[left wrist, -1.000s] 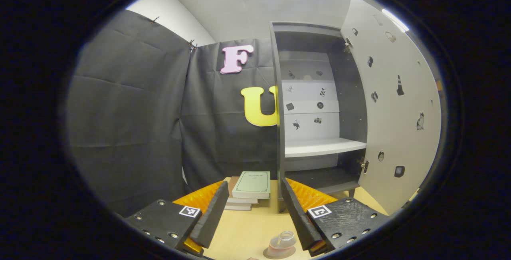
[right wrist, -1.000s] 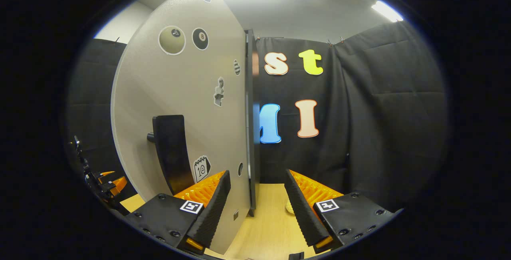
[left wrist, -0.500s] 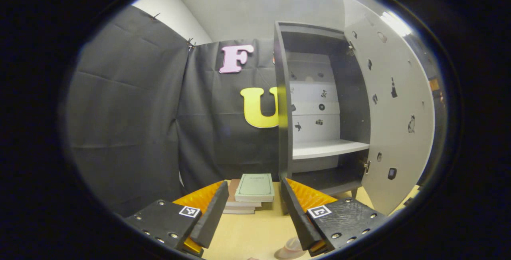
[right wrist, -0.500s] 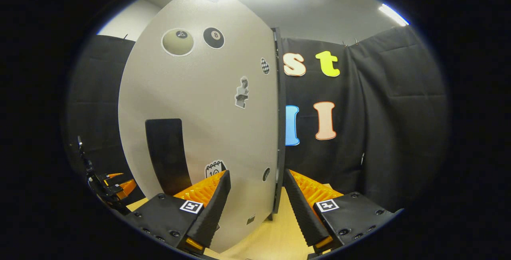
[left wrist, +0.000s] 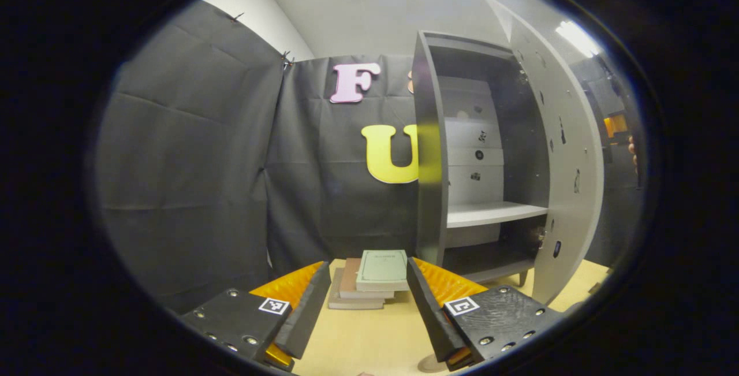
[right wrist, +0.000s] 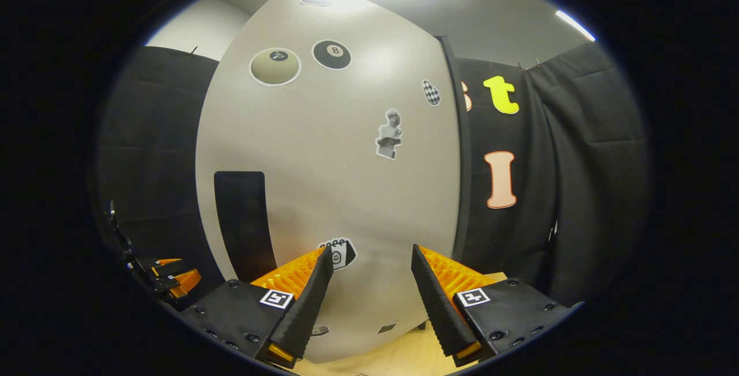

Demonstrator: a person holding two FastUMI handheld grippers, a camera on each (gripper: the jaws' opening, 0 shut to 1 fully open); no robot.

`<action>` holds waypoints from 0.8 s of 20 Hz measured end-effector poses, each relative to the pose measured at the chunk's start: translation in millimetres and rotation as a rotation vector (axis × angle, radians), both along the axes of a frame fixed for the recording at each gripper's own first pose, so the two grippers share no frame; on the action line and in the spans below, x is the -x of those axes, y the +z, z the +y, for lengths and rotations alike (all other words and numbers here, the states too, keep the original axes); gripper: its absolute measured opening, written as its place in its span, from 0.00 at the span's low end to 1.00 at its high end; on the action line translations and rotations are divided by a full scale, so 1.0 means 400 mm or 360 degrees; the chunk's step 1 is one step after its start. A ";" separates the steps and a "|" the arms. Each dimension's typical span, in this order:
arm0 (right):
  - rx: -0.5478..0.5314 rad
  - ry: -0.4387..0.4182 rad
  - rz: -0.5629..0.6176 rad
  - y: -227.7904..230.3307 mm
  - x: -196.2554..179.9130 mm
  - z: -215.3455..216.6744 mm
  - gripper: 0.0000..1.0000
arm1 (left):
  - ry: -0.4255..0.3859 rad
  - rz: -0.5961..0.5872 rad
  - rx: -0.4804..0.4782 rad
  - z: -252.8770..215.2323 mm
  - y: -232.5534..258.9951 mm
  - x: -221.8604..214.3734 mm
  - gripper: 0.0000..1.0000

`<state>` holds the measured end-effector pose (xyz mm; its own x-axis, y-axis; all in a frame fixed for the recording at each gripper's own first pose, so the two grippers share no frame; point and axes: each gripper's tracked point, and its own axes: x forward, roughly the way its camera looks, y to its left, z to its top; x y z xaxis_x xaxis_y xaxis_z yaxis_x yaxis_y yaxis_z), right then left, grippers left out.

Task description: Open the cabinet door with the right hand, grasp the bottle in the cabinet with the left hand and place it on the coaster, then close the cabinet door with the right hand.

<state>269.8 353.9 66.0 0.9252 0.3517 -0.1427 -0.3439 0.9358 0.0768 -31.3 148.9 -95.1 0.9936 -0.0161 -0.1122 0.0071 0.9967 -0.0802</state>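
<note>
The dark cabinet stands on the table with its pale door swung partway toward shut. Its white shelf and the floor below it are bare. My left gripper is open and held back from the cabinet. A sliver of the coaster peeks out under its right finger, and the bottle is hidden. In the right gripper view the door's outer face, with its black handle, is close ahead. My right gripper is open, its tips close to that face.
A stack of books lies on the wooden table left of the cabinet. A hand shows past the door's free edge. The left gripper appears low at the left, beyond the door.
The door has swung further toward shut, with the right gripper following its outer face. The left gripper has drifted left, and the bottle on the coaster slid out of sight under its right finger.
</note>
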 end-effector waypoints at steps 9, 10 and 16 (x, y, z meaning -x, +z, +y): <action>0.0074 0.0032 -0.0076 -0.016 -0.103 0.176 0.87 | 0.0178 0.0053 0.0005 0.182 -0.051 0.040 0.82; 0.0076 0.0026 -0.0076 -0.021 -0.121 0.185 0.86 | 0.0202 0.0056 0.0009 0.198 -0.056 0.043 0.82; 0.0032 -0.0019 -0.0062 -0.030 -0.153 0.194 0.86 | 0.0285 0.0076 0.0008 0.255 -0.072 0.059 0.80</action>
<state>331.1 431.6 54.2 0.9342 0.3381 -0.1137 -0.3352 0.9411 0.0448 -54.9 250.9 -123.9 0.9741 0.1599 -0.1600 -0.1744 0.9813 -0.0814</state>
